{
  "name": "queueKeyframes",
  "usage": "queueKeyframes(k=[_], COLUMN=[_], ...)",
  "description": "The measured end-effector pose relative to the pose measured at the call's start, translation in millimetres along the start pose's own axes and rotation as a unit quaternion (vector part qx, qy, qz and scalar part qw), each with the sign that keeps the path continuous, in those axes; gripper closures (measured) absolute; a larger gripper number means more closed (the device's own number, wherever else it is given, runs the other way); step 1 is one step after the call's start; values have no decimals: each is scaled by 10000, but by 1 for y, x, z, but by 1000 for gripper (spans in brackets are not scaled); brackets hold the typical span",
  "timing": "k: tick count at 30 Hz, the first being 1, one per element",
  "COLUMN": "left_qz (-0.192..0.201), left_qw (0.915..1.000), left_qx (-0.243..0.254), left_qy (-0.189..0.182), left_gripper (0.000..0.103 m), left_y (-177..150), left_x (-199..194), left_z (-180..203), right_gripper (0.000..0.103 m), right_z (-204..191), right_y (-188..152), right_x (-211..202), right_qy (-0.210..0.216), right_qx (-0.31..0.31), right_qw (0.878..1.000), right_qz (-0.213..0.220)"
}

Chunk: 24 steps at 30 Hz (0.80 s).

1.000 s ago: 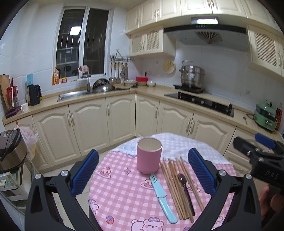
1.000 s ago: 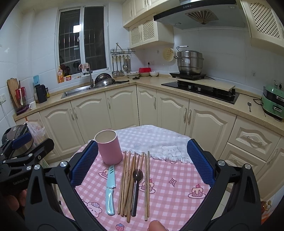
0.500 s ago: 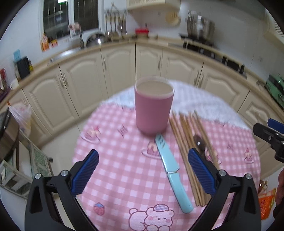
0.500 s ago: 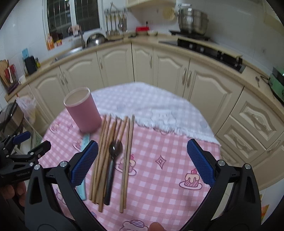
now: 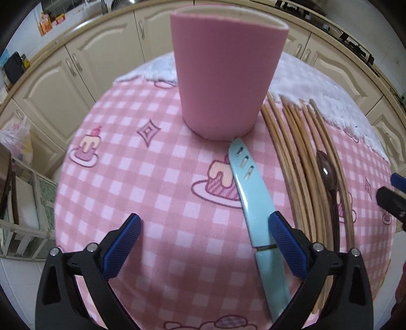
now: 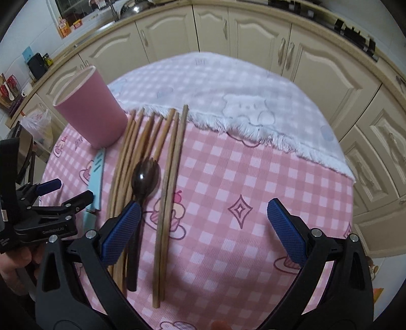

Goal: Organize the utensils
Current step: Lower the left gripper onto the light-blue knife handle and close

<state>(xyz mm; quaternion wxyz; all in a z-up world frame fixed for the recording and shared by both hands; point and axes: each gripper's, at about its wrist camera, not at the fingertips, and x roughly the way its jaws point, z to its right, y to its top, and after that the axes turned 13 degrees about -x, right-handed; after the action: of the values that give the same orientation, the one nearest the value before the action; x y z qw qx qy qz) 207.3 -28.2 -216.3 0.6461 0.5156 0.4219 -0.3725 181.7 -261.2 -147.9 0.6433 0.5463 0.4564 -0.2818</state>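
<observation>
Cream cabinets curved round behind the round table, beige counter on top, and a pink checked cloth covered the table.

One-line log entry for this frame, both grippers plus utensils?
left gripper: open, over knife | right gripper: open, over chopsticks | spoon, cup: untouched

Left gripper gapes wide before the pink cup; blue knife lies below the cup, chopsticks right of it.
</observation>
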Motion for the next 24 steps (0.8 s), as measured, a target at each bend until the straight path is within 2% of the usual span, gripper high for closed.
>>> queueKeyframes(k=[5,7,9,11,15,17,20,24], left_qz=[-279,-349,-415,-451,-422,-388,-382,-481], left_qw=[9996,9994,9991,9989,9989,9990,9989,9982], left_qx=[-26,-27,-58,-83,-128,-123,-85,-91], left_qy=[19,35,55,70,136,178,264,336], left_gripper=[5,5,5,5,5,5,7,9], left_y=[12,17,23,27,28,25,19,21], left_x=[8,10,14,17,19,18,17,16], left_z=[5,8,11,12,15,14,19,25], right_gripper=[33,39,40,47,55,67,72,84], right_z=[5,3,1,1,-2,-7,-17,-20], right_y=[8,10,13,16,22,28,36,45], right_x=[25,31,32,33,36,37,41,46], right_qy=[262,424,438,445,441,517,391,569], right_qx=[-29,-19,-45,-65,-143,-173,-337,-256], right_qw=[9983,9971,9968,9965,9955,9944,9931,9898], right_qz=[-526,-636,-674,-709,-825,-904,-1052,-1278])
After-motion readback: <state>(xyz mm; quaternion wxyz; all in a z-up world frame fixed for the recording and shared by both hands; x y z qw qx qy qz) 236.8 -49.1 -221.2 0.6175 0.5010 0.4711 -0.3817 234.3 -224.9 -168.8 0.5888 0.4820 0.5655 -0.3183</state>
